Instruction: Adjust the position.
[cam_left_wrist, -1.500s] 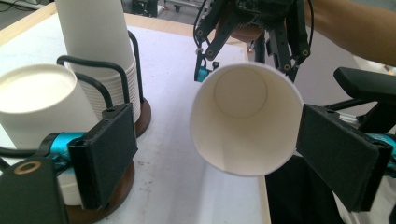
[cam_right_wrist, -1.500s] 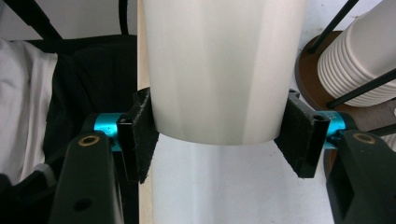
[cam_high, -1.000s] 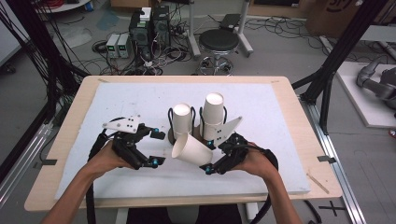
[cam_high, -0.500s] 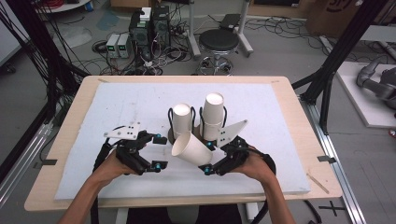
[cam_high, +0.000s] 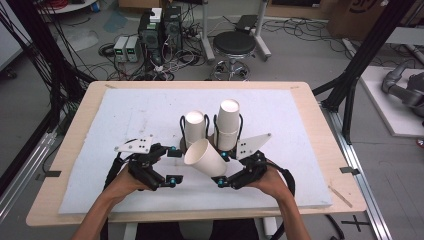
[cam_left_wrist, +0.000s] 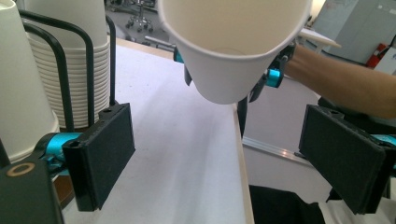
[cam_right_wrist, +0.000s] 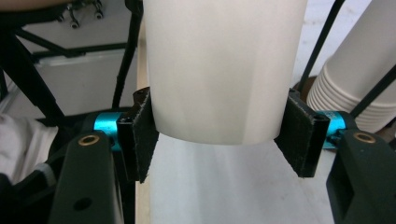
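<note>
right tongs (cam_high: 223, 169) clamp single paper cup (cam_high: 206, 157) near its base, pads pinching both sides; cup tilted, mouth toward left tongs (cam_high: 172, 165), above tabletop (cam_high: 125, 107) just before two cup stacks in black wire holder (cam_high: 210, 125). left tongs wide, empty, facing the cup's rim; likely ready to take it.

In the right gripper view, the paper cup (cam_right_wrist: 219, 70) ran off the top edge, hiding its mouth. In the left gripper view, the cup stacks (cam_left_wrist: 70, 79) beside that cup were cut at the top and left edges, their count unreadable.
</note>
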